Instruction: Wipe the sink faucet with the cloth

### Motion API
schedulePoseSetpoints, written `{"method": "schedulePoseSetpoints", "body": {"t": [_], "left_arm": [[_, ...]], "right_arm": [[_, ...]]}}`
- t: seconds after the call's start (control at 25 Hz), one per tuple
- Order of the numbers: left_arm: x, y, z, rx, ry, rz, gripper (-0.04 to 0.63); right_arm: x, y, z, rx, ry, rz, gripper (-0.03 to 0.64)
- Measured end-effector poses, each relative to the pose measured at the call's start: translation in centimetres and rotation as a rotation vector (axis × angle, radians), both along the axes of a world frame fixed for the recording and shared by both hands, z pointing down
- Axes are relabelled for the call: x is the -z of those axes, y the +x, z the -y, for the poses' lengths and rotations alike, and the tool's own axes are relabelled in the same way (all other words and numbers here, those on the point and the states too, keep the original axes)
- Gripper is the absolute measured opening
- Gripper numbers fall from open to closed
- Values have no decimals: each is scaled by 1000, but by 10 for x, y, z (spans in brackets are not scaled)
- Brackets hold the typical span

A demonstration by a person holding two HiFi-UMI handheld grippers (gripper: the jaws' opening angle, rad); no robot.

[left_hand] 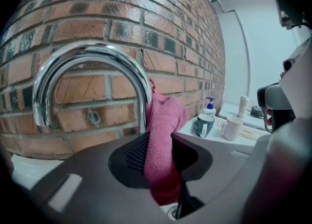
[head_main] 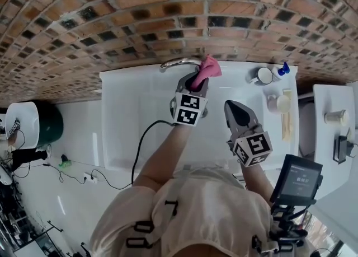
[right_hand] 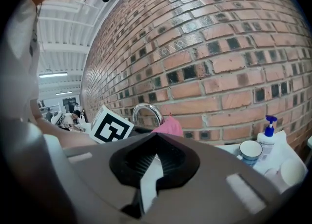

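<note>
A curved chrome faucet point(head_main: 179, 62) arches over the back of a white sink point(head_main: 134, 116) below a brick wall. My left gripper point(head_main: 197, 81) is shut on a pink cloth point(head_main: 208, 68), whose bunched top sticks up just right of the spout's end. In the left gripper view the cloth point(left_hand: 163, 140) hangs between the pads, right beside the down-turned end of the faucet point(left_hand: 87, 54); whether they touch I cannot tell. My right gripper point(head_main: 230, 106) hangs shut and holds nothing, nearer to me and to the right. Its own view shows the faucet point(right_hand: 146, 108) and cloth point(right_hand: 168, 126) ahead.
On the counter right of the sink stand a dark mug point(head_main: 264, 75), a blue-capped pump bottle point(head_main: 283, 69) and a pale cup point(head_main: 279, 103). A device with a screen point(head_main: 299, 180) sits low at the right. A cable runs down from the left gripper.
</note>
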State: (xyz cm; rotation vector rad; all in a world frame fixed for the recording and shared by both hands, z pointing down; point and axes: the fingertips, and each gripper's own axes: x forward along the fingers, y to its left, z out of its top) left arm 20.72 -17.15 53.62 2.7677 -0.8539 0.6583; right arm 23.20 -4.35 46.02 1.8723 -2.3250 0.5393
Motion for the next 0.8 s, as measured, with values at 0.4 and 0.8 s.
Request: {"method": "schedulePoseSetpoints", "body": {"t": [0.4,0.8], "left_arm": [[81,-13,-12,27,69,-163,104],[116,-121,19,286,171,-198,104]], "right_arm": [[10,12,15,32,-12,-71,-7],[6,-8,19,105,-74,-134,-7]]}}
